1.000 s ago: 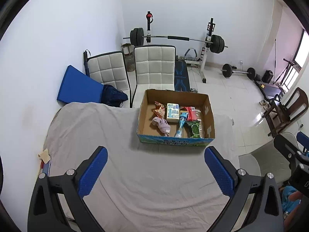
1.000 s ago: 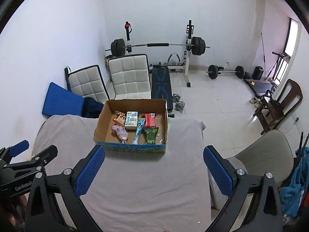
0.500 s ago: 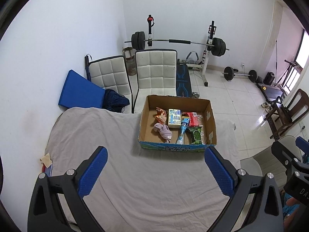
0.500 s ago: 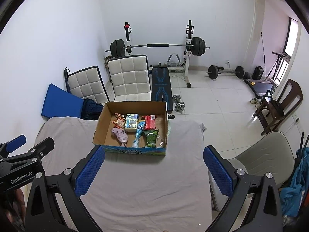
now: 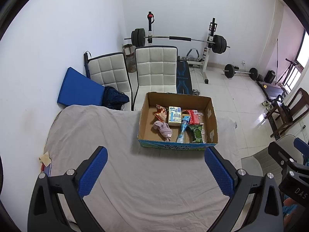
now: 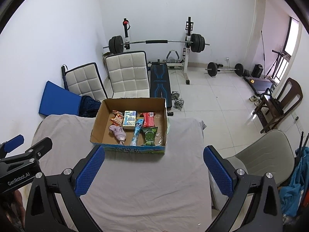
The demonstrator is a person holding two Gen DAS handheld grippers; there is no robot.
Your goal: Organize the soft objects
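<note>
An open cardboard box (image 5: 212, 119) (image 6: 96, 123) stands at the far edge of a table under a grey cloth (image 5: 135, 183) (image 6: 144, 183). Inside lie a pink soft toy (image 5: 162, 130) (image 6: 118, 132), an orange snack bag (image 5: 161, 114), a pale tissue pack (image 5: 174, 116) (image 6: 129, 120), a blue tube (image 5: 183, 128) (image 6: 137, 130), a red pack (image 5: 193, 117) (image 6: 148, 119) and a green pack (image 5: 197, 133) (image 6: 149, 136). My left gripper (image 5: 155, 171) is open and empty above the cloth, well short of the box. My right gripper (image 6: 153, 171) is open and empty too.
Two white padded chairs (image 5: 156, 71) and a blue mat (image 5: 81, 89) stand behind the table. A barbell rack (image 5: 179, 38) and weight bench (image 6: 159, 79) stand beyond. A beige chair (image 6: 264, 154) is at the right, wooden chairs (image 6: 280, 98) farther right.
Both grippers have drawn back and risen a little, so the box looks smaller and farther away. Both stay open and empty.
</note>
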